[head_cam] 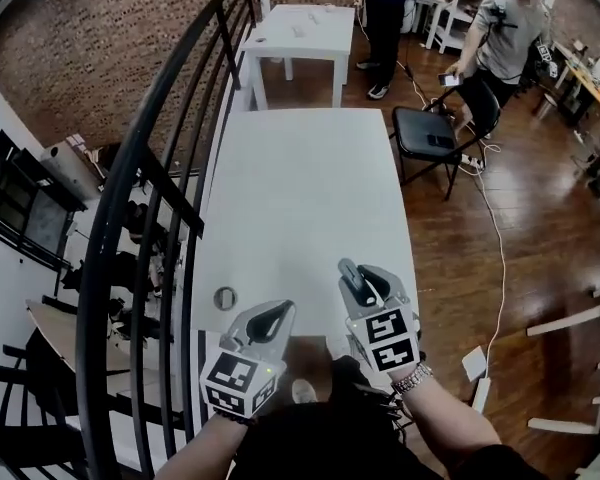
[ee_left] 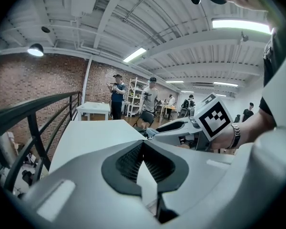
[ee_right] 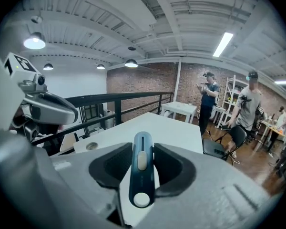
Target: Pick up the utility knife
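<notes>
Basically done: the utility knife (ee_right: pixel 142 175) is pinched between the jaws of the right gripper (head_cam: pixel 366 282). Its long axis runs straight along the jaws, nose poking past the tips, butt toward that gripper's camera. It's held clear above the near end of the worktop (head_cam: pixel 300 188). Left gripper (ee_left: pixel 144 146) is just beside it, jaws pressed together, nothing in them, so any next move looks like the right hand's. Knife has a slim dark blue body, a pale slider in a spine slot and a pale round button at the butt. No blade showing.

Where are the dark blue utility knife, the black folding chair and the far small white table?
dark blue utility knife (ee_right: pixel 142 178): right gripper view, mid-body.
black folding chair (head_cam: pixel 420 126): head view, seat.
small white table (head_cam: pixel 320 40): head view, bare top.
</notes>
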`<action>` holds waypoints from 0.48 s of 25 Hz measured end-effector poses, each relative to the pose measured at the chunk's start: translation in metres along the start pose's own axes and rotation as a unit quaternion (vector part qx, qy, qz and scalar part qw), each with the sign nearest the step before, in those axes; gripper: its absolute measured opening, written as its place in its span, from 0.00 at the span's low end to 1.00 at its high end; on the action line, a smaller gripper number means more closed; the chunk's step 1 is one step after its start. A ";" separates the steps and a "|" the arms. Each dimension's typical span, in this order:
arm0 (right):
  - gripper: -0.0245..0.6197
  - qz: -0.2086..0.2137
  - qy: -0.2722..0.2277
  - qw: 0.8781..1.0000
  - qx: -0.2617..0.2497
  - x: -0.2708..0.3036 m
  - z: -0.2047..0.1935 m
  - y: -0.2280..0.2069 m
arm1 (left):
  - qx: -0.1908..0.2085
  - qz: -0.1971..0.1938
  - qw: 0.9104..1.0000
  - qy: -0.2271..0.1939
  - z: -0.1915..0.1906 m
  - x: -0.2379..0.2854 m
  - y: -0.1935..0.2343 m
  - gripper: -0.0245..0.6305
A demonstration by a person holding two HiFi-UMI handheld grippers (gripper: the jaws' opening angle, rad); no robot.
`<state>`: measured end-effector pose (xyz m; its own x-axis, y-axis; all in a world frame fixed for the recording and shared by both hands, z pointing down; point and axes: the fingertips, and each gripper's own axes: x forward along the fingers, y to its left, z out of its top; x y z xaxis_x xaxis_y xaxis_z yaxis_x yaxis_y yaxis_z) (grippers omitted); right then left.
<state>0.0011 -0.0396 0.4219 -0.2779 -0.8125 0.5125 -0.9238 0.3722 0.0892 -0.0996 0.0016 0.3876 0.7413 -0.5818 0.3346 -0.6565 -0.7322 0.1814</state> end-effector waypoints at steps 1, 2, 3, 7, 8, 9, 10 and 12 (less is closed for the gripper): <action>0.25 -0.003 -0.004 1.000 0.006 -0.009 0.002 0.004 | 0.001 -0.003 1.000 -0.004 0.002 -0.005 -0.003 0.06; 0.25 -0.006 -0.009 1.000 0.011 -0.017 0.005 0.007 | 0.001 -0.007 1.000 -0.008 0.004 -0.010 -0.006 0.06; 0.25 -0.009 -0.013 1.000 0.014 -0.025 0.006 0.010 | 0.003 -0.010 1.000 -0.011 0.005 -0.014 -0.010 0.06; 0.25 -0.008 -0.034 0.999 0.015 -0.052 0.013 0.020 | 0.008 -0.017 0.999 -0.027 0.010 -0.023 -0.025 0.06; 0.24 -0.007 -0.037 0.999 0.011 -0.058 0.014 0.022 | 0.008 -0.017 0.999 -0.030 0.011 -0.024 -0.028 0.06; 0.24 -0.006 -0.039 0.999 0.006 -0.062 0.015 0.024 | 0.008 -0.016 0.999 -0.033 0.012 -0.025 -0.029 0.06; 0.24 -0.004 -0.041 0.999 0.003 -0.065 0.016 0.025 | 0.007 -0.015 0.999 -0.035 0.013 -0.025 -0.030 0.06; 0.24 -0.002 -0.043 0.999 -0.006 -0.071 0.017 0.025 | 0.005 -0.011 0.999 -0.037 0.016 -0.024 -0.031 0.06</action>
<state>-0.0069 0.0193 0.3732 -0.2967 -0.8489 0.4375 -0.9219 0.3742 0.1008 -0.0949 0.0323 0.3596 0.7645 -0.5896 0.2607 -0.6384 -0.7485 0.1793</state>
